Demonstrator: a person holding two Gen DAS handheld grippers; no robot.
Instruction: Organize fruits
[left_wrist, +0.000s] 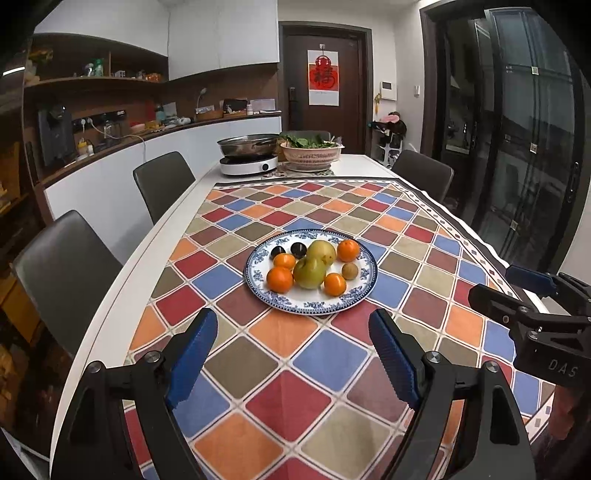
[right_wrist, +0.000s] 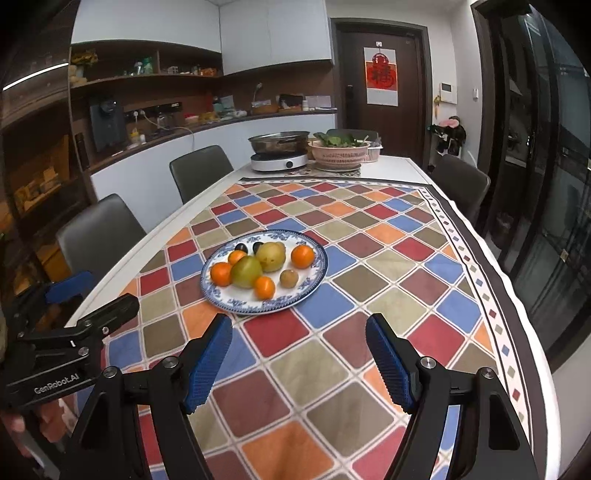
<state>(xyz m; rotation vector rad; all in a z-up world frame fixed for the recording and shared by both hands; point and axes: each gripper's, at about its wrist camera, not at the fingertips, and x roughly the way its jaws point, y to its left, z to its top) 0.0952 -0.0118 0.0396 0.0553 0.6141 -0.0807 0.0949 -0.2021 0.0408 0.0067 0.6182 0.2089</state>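
Four oranges (left_wrist: 279, 279), two pears (left_wrist: 309, 272) on blue-rimmed plate (left_wrist: 314, 306).

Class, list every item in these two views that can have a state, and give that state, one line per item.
Left gripper: open, empty.
Right gripper: open, empty.
Plate: on the tablecloth, holding all the fruit.
Oranges: four, on the plate.
Pears: two, touching, mid-plate.
Dark plums: two, at the far rim.
Kiwi: on the plate, alone.
Door: closed.

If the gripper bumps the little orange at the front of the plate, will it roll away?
Probably a bit: the front orange looks round and smooth. The plate rim would likely stop it.
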